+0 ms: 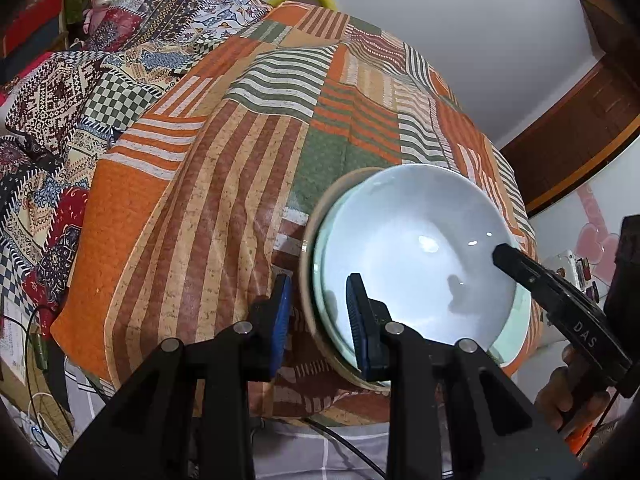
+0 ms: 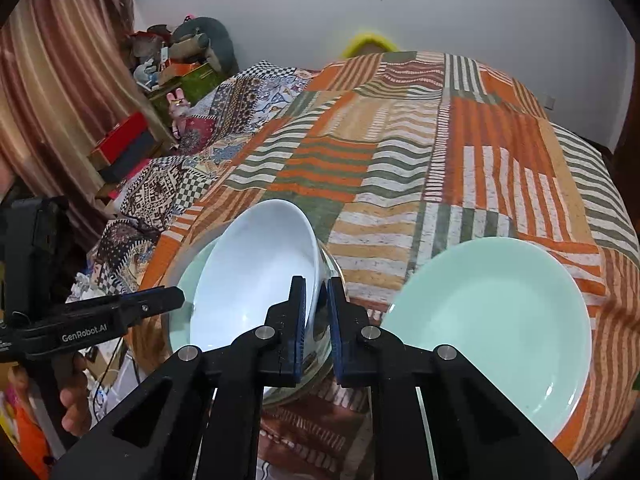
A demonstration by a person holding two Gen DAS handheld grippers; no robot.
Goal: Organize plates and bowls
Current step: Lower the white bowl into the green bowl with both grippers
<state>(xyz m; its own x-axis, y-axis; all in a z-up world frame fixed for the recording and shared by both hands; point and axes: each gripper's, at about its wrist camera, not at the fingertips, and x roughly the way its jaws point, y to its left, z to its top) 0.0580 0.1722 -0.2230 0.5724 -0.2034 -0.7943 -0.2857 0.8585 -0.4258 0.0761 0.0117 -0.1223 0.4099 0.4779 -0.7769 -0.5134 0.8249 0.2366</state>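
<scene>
Glossy white glazed ceramic, round and deep, the white bowl (image 2: 256, 276) sits tilted inside a stack near the front edge of the bed. Under it lies a pale mint-green glazed plate (image 2: 185, 280), and below that the rim of a clear glass dish (image 2: 332, 268) shows. The right gripper (image 2: 316, 320), black plastic arms ending in blue ribbed pads, is clamped on the bowl's near wall, one pad inside and one outside, with only the thin wall between them. The left gripper (image 1: 320, 320) straddles the opposite side of the stack, one blue pad inside the bowl and the other outside the rims; its jaws stand narrow, but whether the pads press on the crockery I cannot tell.

Only the right wrist view shows a second round mint-green shallow plate (image 2: 492, 320), smooth and shiny, lying flat on the cloth to the right of the stack and apart from it. It also shows the left gripper from the side, with a hand (image 2: 74, 408) on its handle. The left wrist view instead shows the bowl's full interior with light glints and a tan outer rim (image 1: 308, 256) around the stack, plus the right gripper's finger reaching over the far lip.

Everything rests on a patchwork bedsheet (image 2: 400, 160) of orange, green and cream stripes, slightly wrinkled.
</scene>
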